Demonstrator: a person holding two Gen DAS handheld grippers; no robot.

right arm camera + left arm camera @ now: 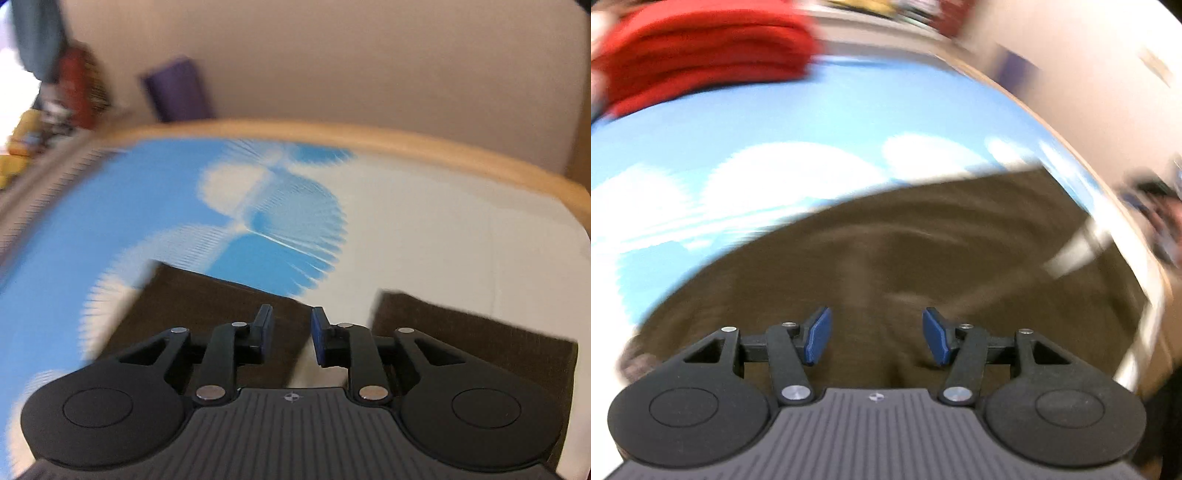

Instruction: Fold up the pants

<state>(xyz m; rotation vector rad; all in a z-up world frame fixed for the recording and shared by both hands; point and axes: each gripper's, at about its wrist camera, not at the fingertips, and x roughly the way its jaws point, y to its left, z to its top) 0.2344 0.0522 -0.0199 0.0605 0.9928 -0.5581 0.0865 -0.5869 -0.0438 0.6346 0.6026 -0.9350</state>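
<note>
Left wrist view shows the left gripper (877, 336) with jaws apart and nothing between them, hovering over the brown pants (923, 258), which spread ahead and to both sides on the blue cloud-print table cover (812, 122). Right wrist view shows the right gripper (291, 334) slightly parted and empty above two pant-leg ends (207, 306). No containers are visible; a red folded stack (701, 55) lies well beyond.

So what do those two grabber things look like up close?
Both look alike. The left gripper and right gripper are black plastic with blue finger pads, silver screws, two round discs and a ribbed grey base with a small crosshair mark.
</note>
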